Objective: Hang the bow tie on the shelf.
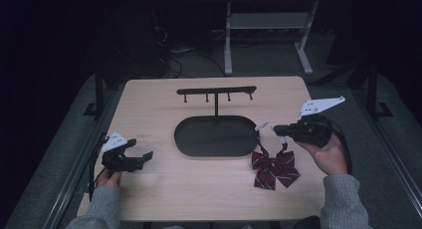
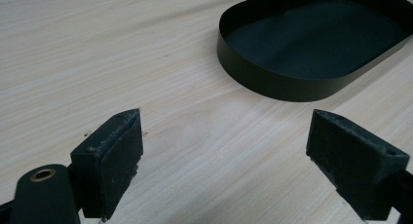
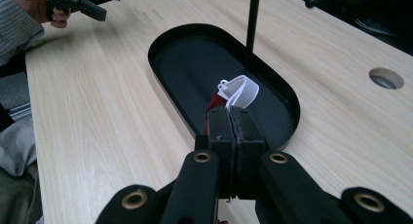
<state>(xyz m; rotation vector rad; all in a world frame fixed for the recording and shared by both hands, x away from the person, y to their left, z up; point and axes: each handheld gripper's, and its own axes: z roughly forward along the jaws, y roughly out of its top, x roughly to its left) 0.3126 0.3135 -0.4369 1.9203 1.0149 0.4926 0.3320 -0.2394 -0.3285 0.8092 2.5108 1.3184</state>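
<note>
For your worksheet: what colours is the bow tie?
Dark red with white stripes; clearest in high view.

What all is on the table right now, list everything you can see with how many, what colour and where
Table: one, light wood, under everything.
Stand: one, black, oval tray base with a post and a hook bar, table centre.
Bow tie: one, dark red striped, with a white strap, right of the tray, strap end pinched by the right gripper.
Desk frame: one, grey, on the floor behind the table.
Left gripper: one, black, jaws open, near left.
Right gripper: one, black, jaws closed on the strap, right.
</note>
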